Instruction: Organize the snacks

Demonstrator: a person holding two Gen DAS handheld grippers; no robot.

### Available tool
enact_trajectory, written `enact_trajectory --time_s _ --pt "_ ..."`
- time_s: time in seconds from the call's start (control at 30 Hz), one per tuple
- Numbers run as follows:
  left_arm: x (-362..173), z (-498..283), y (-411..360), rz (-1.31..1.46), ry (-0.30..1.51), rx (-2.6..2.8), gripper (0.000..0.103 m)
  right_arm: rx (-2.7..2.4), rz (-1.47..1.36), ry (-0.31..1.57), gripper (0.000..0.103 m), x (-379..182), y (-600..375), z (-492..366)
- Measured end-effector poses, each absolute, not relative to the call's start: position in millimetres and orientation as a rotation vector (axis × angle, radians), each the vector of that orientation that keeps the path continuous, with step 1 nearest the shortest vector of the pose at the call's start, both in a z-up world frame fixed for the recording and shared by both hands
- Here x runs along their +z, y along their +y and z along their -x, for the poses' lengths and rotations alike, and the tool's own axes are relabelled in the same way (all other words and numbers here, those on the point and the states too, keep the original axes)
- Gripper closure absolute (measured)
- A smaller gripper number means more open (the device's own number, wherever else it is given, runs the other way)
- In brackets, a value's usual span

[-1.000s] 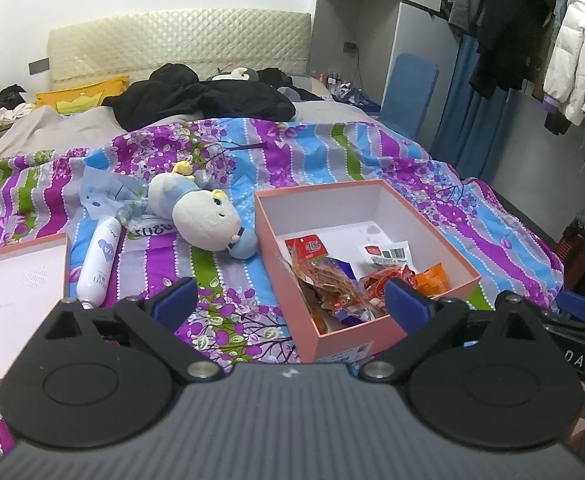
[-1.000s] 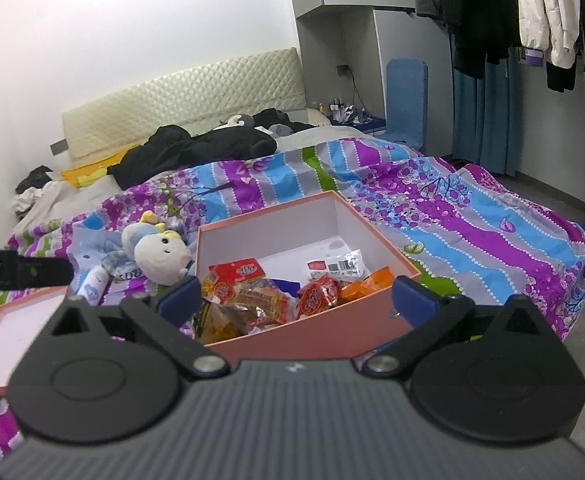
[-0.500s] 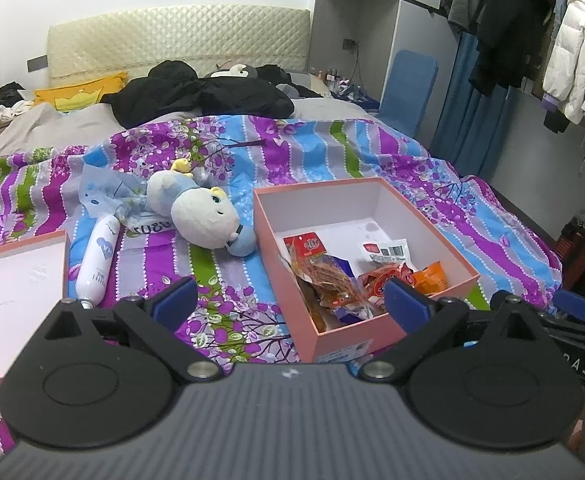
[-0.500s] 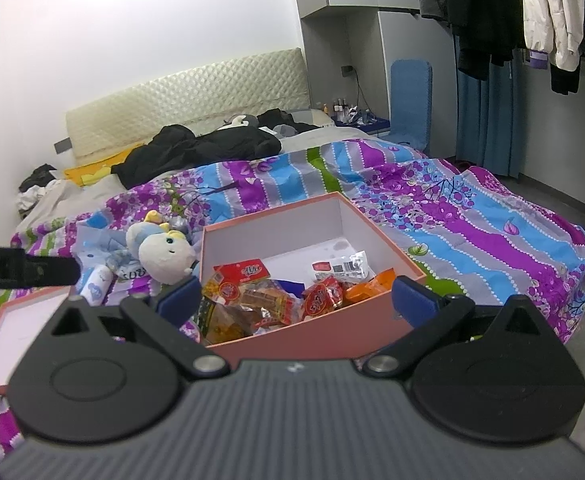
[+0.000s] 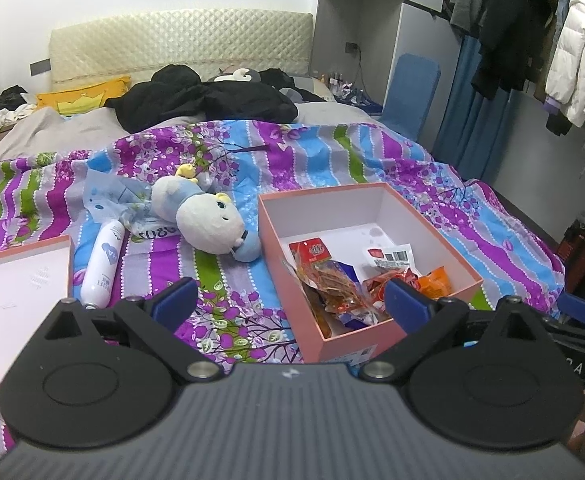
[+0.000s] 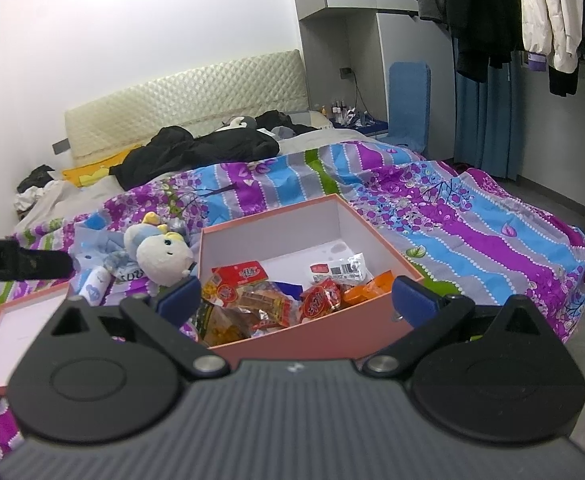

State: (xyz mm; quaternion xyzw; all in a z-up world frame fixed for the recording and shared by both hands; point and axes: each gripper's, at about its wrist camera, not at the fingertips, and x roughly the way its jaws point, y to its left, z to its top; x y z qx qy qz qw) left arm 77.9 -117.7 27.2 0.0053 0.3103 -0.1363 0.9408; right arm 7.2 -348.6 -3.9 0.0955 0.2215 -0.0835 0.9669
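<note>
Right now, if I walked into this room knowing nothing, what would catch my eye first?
Probably the open pink box on the purple striped bedspread, with bright red and orange snack packets heaped at its near end. Just left of it lies a plush doll, beside a white bottle and the box's lid. Both grippers, left and right, hover open and empty in front.

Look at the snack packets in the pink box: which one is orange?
The orange packet lies at the right end of the pile in the pink box, against its near wall. The round red packet is beside it on the left; the others are red, white or brown.
</note>
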Motion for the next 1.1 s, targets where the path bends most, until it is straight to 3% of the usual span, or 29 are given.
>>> enact_trajectory --time_s 1.1 --pt "30.4 -73.7 -116.6 -0.009 0.634 -0.292 0.002 -0.166 -0.199 0.441 0.000 -2.8 -341.5 -3.3"
